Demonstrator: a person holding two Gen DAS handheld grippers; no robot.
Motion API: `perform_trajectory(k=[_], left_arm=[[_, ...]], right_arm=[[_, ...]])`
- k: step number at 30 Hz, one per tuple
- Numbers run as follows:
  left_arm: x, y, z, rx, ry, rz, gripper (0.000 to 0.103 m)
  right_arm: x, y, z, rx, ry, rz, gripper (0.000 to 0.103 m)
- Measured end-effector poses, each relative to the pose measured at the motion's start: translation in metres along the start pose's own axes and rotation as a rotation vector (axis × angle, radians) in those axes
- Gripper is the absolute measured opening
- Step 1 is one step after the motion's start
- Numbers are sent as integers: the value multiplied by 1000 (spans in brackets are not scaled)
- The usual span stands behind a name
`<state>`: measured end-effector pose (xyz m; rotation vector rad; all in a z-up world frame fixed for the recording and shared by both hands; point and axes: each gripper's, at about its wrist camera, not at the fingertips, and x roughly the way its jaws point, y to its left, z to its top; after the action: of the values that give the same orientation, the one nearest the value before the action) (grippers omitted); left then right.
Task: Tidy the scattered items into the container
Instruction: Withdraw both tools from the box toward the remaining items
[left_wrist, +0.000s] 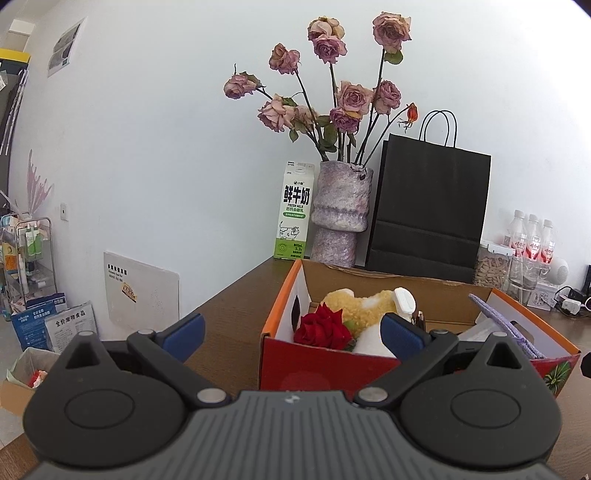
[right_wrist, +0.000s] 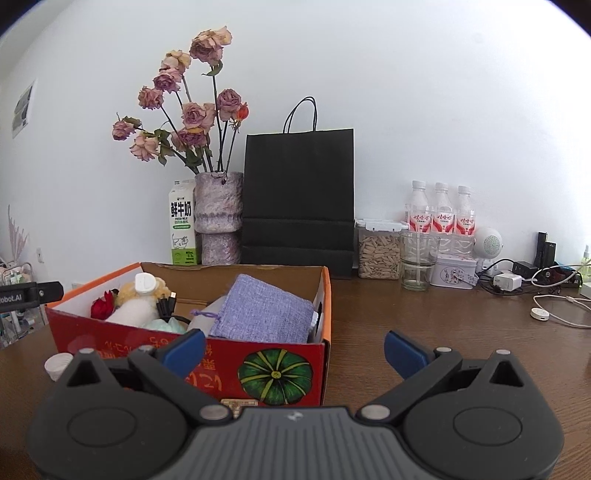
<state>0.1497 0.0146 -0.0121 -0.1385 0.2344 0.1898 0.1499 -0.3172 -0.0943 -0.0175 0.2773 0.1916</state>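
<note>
A red and orange cardboard box (left_wrist: 317, 369) (right_wrist: 155, 349) stands on the brown table. It holds a red rose (left_wrist: 323, 330) (right_wrist: 100, 308), a yellow and white plush toy (left_wrist: 364, 308) (right_wrist: 131, 308), a white cap-shaped item (left_wrist: 404, 300) (right_wrist: 144, 283), black cables (right_wrist: 166, 302) and a purple cloth pouch (left_wrist: 511, 328) (right_wrist: 264, 308). My left gripper (left_wrist: 291, 334) is open and empty just in front of the box's left corner. My right gripper (right_wrist: 294, 350) is open and empty in front of the box's right end. A small white cap (right_wrist: 58, 365) lies on the table left of the box.
Behind the box stand a milk carton (left_wrist: 293, 212) (right_wrist: 182, 225), a vase of dried roses (left_wrist: 341, 214) (right_wrist: 218, 218) and a black paper bag (left_wrist: 428, 206) (right_wrist: 297, 199). A seed jar (right_wrist: 378, 251), a glass (right_wrist: 419, 260), water bottles (right_wrist: 441, 212), a tin and chargers with cables (right_wrist: 539, 291) lie right.
</note>
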Motion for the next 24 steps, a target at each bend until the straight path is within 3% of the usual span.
perform_trajectory(k=[11, 16, 20, 24], left_arm=[[-30, 15, -17, 61, 81, -23, 103], [-49, 24, -24, 58, 104, -76, 103], [-49, 21, -36, 89, 170, -80, 103], [-53, 16, -39, 111, 164, -56, 103]], right_arm=[[-44, -2, -27, -4, 122, 15, 103], [-70, -1, -40, -12, 184, 55, 103], [-81, 6, -47, -17, 231, 102, 103], [-75, 16, -49, -40, 274, 93, 103]])
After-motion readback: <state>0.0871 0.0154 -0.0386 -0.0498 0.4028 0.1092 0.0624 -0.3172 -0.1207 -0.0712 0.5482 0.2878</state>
